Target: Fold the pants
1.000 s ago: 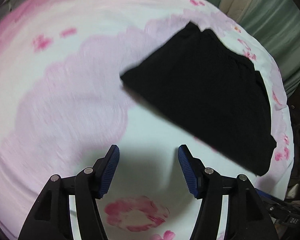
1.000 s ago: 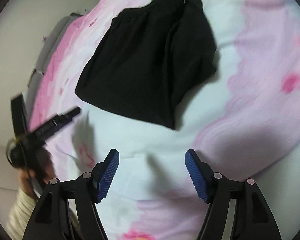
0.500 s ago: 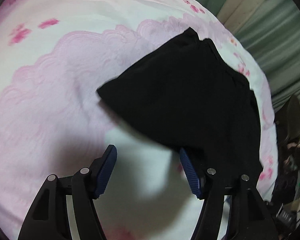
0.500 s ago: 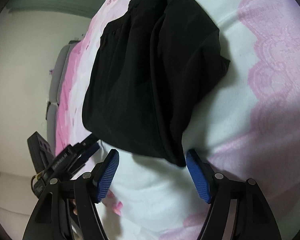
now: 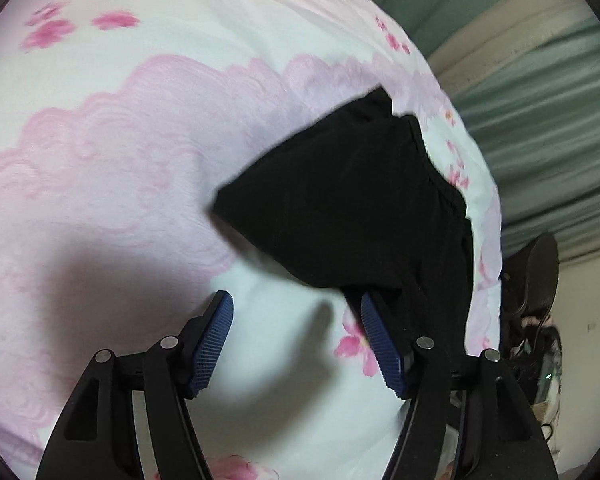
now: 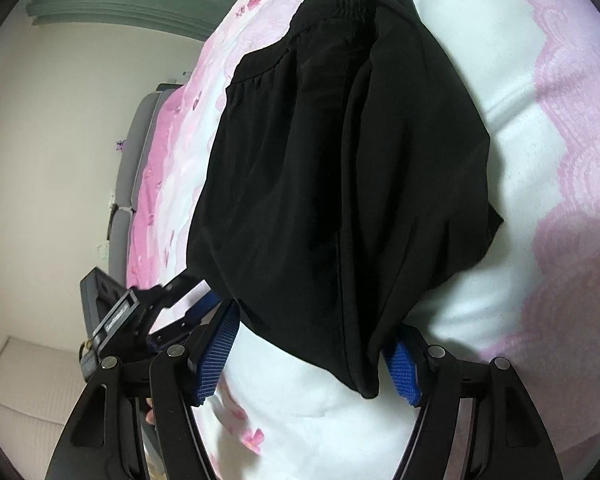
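Pants [image 6: 340, 168] have been closed in on by both grippers; the left gripper [image 5: 296, 344] and right gripper [image 6: 312, 356] now straddle the near hem on the bed [image 5: 140, 140], jaws open, nothing gripped, so a grasp seems imminent.

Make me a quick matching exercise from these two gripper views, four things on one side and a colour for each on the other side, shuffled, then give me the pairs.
Things:
1. pants
2. gripper pads
3. curtain
4. bedsheet

Colours:
A. white with pink flowers
B. black
C. green
D. blue

Pairs: 1-B, 2-D, 3-C, 4-A
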Available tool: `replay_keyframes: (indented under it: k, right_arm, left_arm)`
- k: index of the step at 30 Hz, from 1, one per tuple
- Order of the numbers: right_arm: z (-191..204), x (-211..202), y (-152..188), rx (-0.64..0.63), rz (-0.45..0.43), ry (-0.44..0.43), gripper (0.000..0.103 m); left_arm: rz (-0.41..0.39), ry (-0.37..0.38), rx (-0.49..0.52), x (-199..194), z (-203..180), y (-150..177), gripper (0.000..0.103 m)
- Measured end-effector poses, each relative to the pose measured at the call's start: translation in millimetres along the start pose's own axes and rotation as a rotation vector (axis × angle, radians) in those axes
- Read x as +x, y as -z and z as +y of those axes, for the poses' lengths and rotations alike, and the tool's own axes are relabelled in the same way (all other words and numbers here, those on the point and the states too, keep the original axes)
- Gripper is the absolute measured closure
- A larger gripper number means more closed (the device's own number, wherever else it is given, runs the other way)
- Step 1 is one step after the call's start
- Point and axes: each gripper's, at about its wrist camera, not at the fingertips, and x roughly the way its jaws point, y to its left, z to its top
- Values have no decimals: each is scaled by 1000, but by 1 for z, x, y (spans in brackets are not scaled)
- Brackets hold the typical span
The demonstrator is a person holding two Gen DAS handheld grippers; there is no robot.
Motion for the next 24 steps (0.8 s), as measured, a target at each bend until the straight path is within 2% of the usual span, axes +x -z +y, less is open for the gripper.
replay_keyframes:
  k: [3,6,10,13,14,15,16,17,19,22,24]
  right_arm:
    - [-2,1,4,9,0,-2,33]
    - [-3,5,3,22,-7,3,33]
    - [-6,5,2,36,0,3,33]
    - [-7,8,-1,44,1,5,33]
    - [-8,10,-4,56,-1,3,33]
    - [-9,12,-7,77,-5,-4,33]
    - [-12,11,-9,94,-12,-12,33]
    - [-14,11,-10,112,-19,-13,35]
    - [-14,10,-14,127,-30,-8,40]
    - [-13,12,-21,133,-27,22,60]
    - [-14,8,-23,123,-12,28,78]
  left_arm:
    - [-22,23,-52,4,5,-14,35]
    - [-27,78,-97,18,4,-27,35]
    - [-45,140,-218,39,10,-37,33]
    - [-49,142,-238,50,6,-42,34]
    - [-48,143,-241,52,5,-43,39]
    - [-45,140,-250,54,4,-44,50]
    - [-36,133,-257,57,3,-44,57]
    - [-22,127,-259,61,2,-45,73]
    - [-3,132,-271,64,3,-42,77]
    - [-11,97,-229,54,-6,-38,84]
    - [-14,58,-180,44,-19,-38,88]
